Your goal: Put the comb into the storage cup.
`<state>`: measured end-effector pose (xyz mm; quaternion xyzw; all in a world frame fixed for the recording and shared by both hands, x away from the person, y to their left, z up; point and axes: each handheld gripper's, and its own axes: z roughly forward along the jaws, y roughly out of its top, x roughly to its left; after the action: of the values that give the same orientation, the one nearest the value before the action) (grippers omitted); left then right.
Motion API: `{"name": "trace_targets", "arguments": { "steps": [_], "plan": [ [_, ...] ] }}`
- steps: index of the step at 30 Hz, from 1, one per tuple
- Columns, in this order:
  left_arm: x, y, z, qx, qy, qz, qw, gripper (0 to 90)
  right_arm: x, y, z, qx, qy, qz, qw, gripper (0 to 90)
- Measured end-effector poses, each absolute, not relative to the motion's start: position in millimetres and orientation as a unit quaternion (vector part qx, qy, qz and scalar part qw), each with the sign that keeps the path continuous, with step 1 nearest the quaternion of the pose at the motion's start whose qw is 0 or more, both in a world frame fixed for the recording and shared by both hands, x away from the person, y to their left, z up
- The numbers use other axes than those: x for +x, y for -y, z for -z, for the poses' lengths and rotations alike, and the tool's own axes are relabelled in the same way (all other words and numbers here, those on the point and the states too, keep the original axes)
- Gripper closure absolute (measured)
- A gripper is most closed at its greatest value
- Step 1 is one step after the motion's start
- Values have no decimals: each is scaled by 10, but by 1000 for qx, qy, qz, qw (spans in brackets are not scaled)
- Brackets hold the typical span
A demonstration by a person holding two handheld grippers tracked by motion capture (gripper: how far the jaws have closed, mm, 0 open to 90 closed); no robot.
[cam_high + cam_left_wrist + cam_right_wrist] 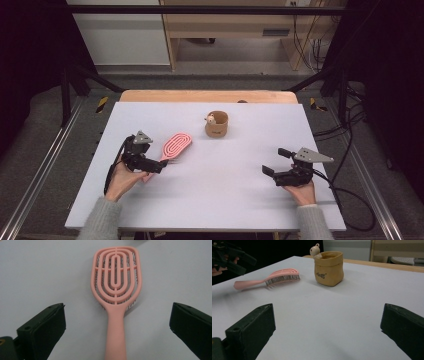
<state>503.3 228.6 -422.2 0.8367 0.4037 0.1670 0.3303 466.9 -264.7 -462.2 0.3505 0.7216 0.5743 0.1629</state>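
Note:
A pink hairbrush (176, 144) lies bristles down on the white table (225, 195), its handle pointing at my left gripper (158, 164). In the left gripper view the hairbrush (116, 282) runs up the middle, and the left gripper (117, 323) is open with its jaws wide on either side of the handle, not touching it. My right gripper (276, 161) is open over bare table at the right, nothing between its jaws. From the right gripper (328, 327), the hairbrush (275, 277) and a tan pouch (329, 267) lie ahead.
The tan pouch (217, 125) stands upright at the table's middle back with a small bear figure (212, 119) at its rim. A wooden edge (207, 95) runs behind the table. Metal rails and cables flank both sides.

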Motion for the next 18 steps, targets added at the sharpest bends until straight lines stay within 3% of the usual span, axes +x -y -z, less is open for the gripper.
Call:
{"name": "trace_targets", "arguments": {
  "steps": [18],
  "plan": [
    [5107,-2240,4376,844,-411,-157,308,40,4673,2644,4626,350,-722,-575,162,2]
  ]
}}
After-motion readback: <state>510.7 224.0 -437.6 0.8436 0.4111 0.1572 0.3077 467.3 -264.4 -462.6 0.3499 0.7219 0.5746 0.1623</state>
